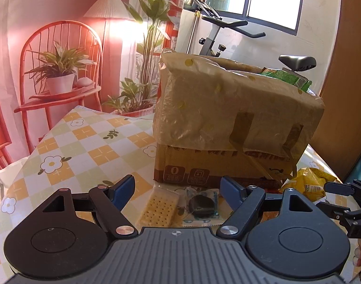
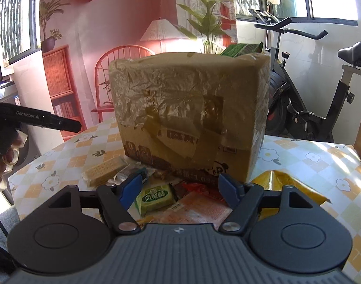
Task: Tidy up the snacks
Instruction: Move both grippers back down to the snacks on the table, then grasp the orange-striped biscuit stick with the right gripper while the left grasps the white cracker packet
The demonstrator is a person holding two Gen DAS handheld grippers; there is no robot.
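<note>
Hovering wide-jawed and empty, left gripper [image 1: 178,190] frames a cracker packet [image 1: 159,207] and dark wrapped snack [image 1: 201,206]; right gripper [image 2: 180,188], likewise empty, frames a green snack bar [image 2: 155,197]. Beyond stands the plastic-lined cardboard box [image 2: 189,118], blocking the way forward; yellow bag [image 2: 284,184] to its right.

Crinkled glossy plastic film wraps the matt cardboard box [image 2: 189,108]; the flowered tablecloth [image 1: 85,142] looks smooth, the cracker packet [image 1: 159,209] shiny.

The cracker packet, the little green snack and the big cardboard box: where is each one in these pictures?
Cracker packet [image 1: 158,209]: left wrist view, middle of the pale dotted cracker.
Green snack [image 2: 156,198]: right wrist view, centre of its printed wrapper.
Cardboard box [image 2: 189,118]: right wrist view, plastic-covered front face.
</note>
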